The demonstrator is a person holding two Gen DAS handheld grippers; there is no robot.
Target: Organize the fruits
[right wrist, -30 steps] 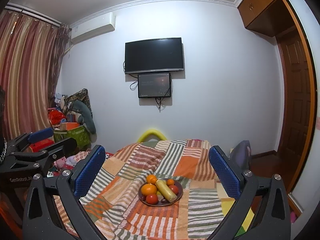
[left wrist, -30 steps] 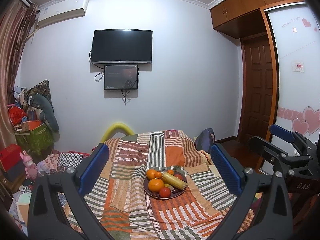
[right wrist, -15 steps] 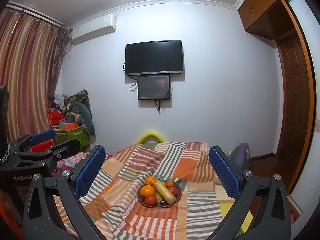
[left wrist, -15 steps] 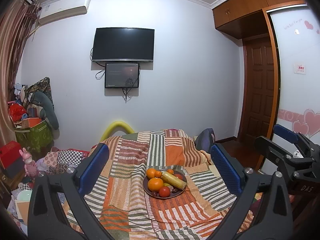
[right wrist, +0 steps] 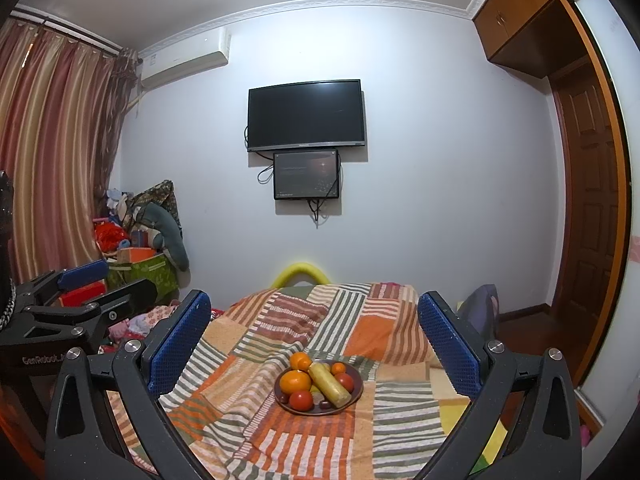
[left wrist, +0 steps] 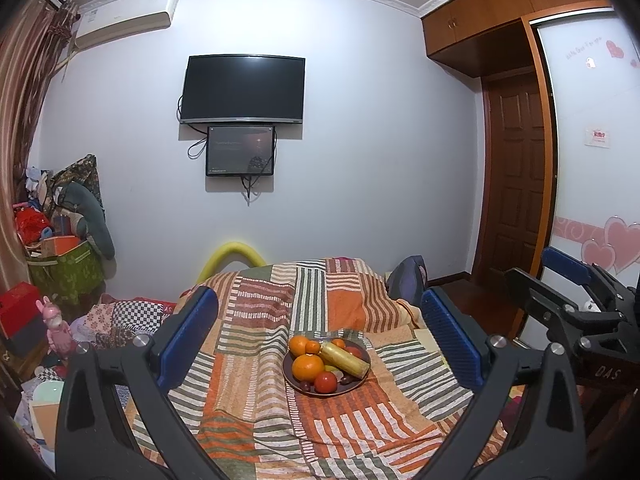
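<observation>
Here's the plate (left wrist: pixel 362 385) of fruit, a dark round dish sitting on the striped patchwork blanket (left wrist: pixel 256 376) around the middle of the bed, well in from every edge. On it, a big orange (left wrist: pixel 307 367) at the near left side, two smaller oranges (left wrist: pixel 299 345) behind it toward the far rim, a red tomato-like fruit (left wrist: pixel 325 381) at the near rim, and a long yellow cylinder-shaped piece (left wrist: pixel 344 357) lying diagonally across the centre. A few small dark fruits are tucked along the near rim, too small to name. Same plate from the right wrist view (right wrist: pixel 357 394), same crowd on it.

Left gripper (left wrist: pixel 320 332) is up above the blanket, jaws spread wide, nothing between the blue pads (left wrist: pixel 188 338), and the plate sits framed in the gap, well apart from the fingertips. Right gripper (right wrist: pixel 314 334) likewise, jaws spread wide and empty, hanging over the near part of the bed with the plate in the gap ahead.

Beyond the far edge of the bed, a yellow curved tube (left wrist: pixel 232 258) pokes up. On the back wall, a dark television (left wrist: pixel 243 89) with a smaller screen (left wrist: pixel 241 151) just below it. Air conditioner (left wrist: pixel 126 20) high on the left, striped curtains (right wrist: pixel 52 152) on the left wall, wooden door (left wrist: pixel 516 184) on the right.
</observation>
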